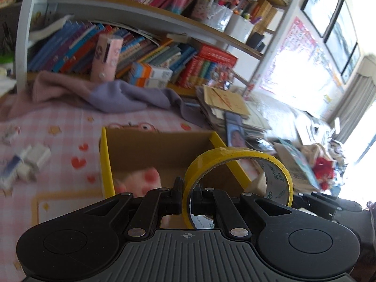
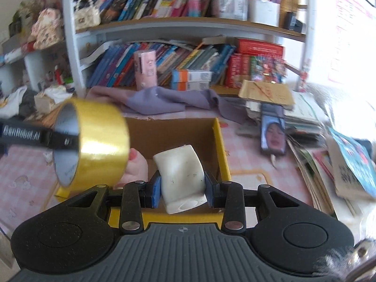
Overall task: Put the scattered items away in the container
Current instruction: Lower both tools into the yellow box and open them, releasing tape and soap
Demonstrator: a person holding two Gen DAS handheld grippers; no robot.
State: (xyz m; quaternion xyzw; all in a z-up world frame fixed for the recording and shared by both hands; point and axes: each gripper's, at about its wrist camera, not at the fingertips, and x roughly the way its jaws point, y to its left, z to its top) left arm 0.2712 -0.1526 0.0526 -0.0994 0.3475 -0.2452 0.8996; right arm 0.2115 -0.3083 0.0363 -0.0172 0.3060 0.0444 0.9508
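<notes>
My left gripper is shut on the wall of a yellow tape roll, holding it just above the near right part of the yellow-rimmed cardboard box. From the right wrist the same tape roll hangs over the box's left side. My right gripper is shut on a white curved block, over the near edge of the box. A pink spotted soft item lies inside the box.
Small white and blue items lie scattered on the pink checked cloth left of the box. A purple cloth lies behind it. A phone and stacked papers and books crowd the right. Bookshelves stand behind.
</notes>
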